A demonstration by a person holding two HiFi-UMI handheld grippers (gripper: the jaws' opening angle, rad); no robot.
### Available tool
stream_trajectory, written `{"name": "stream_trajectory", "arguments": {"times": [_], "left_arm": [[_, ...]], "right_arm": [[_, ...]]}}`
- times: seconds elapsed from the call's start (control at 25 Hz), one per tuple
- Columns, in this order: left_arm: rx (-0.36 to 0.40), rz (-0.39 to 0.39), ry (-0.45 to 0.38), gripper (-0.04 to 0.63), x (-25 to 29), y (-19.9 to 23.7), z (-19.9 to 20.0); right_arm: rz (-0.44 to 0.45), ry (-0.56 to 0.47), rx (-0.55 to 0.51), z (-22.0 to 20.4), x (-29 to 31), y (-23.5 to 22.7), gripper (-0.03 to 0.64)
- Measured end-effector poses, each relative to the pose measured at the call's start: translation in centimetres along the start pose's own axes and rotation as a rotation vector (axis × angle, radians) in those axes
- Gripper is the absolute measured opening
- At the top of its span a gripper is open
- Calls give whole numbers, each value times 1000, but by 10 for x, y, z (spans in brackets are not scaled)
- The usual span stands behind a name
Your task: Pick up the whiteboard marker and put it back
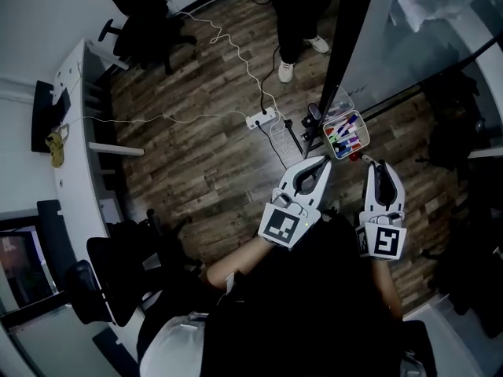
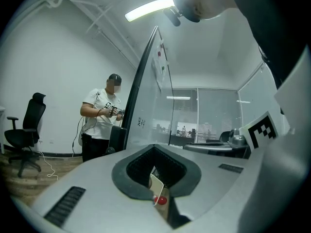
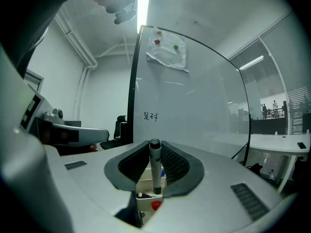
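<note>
Grey whiteboard marker, dark-capped, upright in right gripper jaws; left gripper jaws together.

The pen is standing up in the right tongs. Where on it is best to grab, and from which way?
Grab the marker on its long straight middle, coming in from its two sides, like the right tongs do. It is a thin round stick standing upright, so the pads can squeeze its sides well and leave the bottom end free.

Floor: wood-look planks, matt. Whiteboard: smooth, glossy. Right gripper: matt grey plastic shell, ribbed black pads; whiteboard marker: smooth plastic.
</note>
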State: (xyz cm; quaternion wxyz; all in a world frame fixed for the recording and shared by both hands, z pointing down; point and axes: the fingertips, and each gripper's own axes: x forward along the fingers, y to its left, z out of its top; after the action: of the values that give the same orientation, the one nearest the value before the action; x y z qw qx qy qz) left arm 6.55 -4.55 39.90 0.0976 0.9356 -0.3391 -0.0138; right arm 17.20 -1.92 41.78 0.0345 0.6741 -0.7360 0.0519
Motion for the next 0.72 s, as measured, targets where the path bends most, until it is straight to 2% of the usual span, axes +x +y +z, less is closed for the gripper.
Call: {"name": "stream_trajectory", "arguments": {"times": [0.72], "left_arm": [[30, 38, -3, 0, 30, 0, -4]], "right_arm": [[71, -26, 25, -5, 29, -15, 84]]}}
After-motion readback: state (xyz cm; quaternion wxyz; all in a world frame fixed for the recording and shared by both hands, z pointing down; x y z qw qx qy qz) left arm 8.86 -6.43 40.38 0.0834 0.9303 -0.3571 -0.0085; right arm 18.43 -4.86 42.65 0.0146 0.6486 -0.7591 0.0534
